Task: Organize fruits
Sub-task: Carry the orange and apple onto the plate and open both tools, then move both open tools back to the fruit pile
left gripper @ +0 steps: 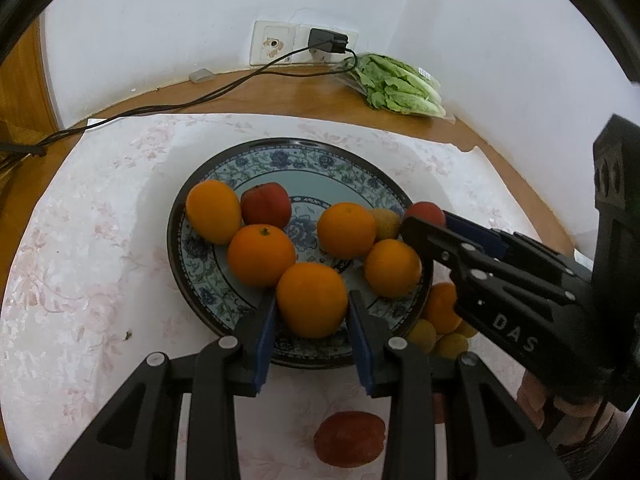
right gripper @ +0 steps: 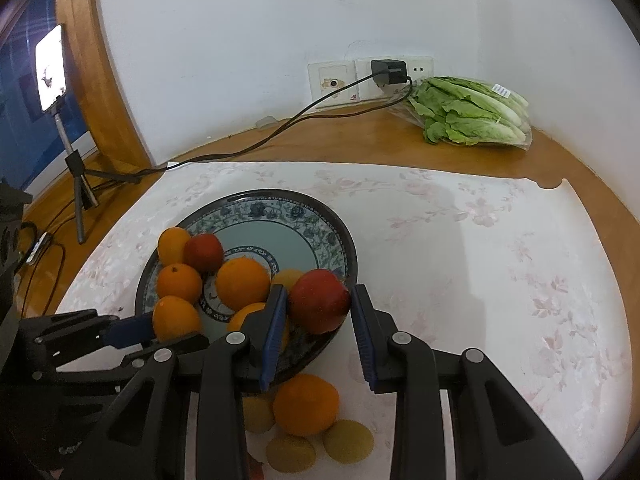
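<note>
Left wrist view: left gripper (left gripper: 313,312) is clamped on an orange (left gripper: 312,300), blue pads pressed to both its sides, over the near rim of the blue floral plate (left gripper: 224,176). Plate sits mid-table on a pale floral cloth (left gripper: 80,240) and holds 4 more oranges, a red fruit at far left, a small yellow fruit at right. Right gripper (left gripper: 424,220) comes in from the right with a red apple (left gripper: 426,212) at its tips. A red fruit (left gripper: 349,439) lies on the cloth near the camera; an orange and small yellow fruits lie off the plate's right rim. Right wrist view: right gripper (right gripper: 319,308) is closed narrow on the red apple (right gripper: 319,300) over the plate's near-right rim (right gripper: 348,236). Loose orange (right gripper: 306,404) and yellow fruits (right gripper: 348,440) lie on the cloth below. Bagged lettuce (right gripper: 468,112) far right by the wall.
</note>
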The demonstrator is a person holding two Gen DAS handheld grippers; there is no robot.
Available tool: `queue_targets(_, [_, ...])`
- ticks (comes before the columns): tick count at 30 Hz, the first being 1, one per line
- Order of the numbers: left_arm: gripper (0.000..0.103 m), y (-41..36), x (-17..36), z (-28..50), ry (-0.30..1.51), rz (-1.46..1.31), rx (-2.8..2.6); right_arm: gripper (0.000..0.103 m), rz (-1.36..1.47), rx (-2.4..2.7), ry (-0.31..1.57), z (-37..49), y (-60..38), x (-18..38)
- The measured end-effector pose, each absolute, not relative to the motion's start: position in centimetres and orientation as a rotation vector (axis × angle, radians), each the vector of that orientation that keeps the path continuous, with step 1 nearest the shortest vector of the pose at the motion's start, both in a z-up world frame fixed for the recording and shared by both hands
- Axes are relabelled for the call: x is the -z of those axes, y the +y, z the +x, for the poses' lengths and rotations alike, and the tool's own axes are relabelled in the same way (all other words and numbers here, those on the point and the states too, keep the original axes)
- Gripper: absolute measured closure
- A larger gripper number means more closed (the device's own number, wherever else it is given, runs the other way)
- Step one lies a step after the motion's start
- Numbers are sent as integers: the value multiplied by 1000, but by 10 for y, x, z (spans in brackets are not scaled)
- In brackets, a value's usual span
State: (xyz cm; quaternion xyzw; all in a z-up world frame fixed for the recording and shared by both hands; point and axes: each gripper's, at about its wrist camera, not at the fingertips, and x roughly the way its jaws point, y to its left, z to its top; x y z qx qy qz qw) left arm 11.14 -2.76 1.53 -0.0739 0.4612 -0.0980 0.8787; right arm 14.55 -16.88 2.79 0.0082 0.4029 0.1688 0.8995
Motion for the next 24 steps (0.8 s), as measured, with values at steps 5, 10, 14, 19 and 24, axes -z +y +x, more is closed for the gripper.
queue_targets(5, [65, -28, -16, 111, 965, -159, 205, 69, 15, -349, 836, 151, -166, -25])
queue_targets(10, [58, -26, -20, 107, 965, -174, 201, 68, 31, -371, 838, 152, -167, -25])
queue_targets(14, [55, -24, -26, 103, 959, -175, 198, 56, 71, -388, 822, 146, -171, -29])
queue_targets(19, [54, -22, -34, 92, 952, -187, 204, 55, 89, -382, 813, 134, -177, -36])
queue_targets(24, [54, -22, -39, 78, 959, -181, 211, 55, 103, -364, 817, 114, -186, -43])
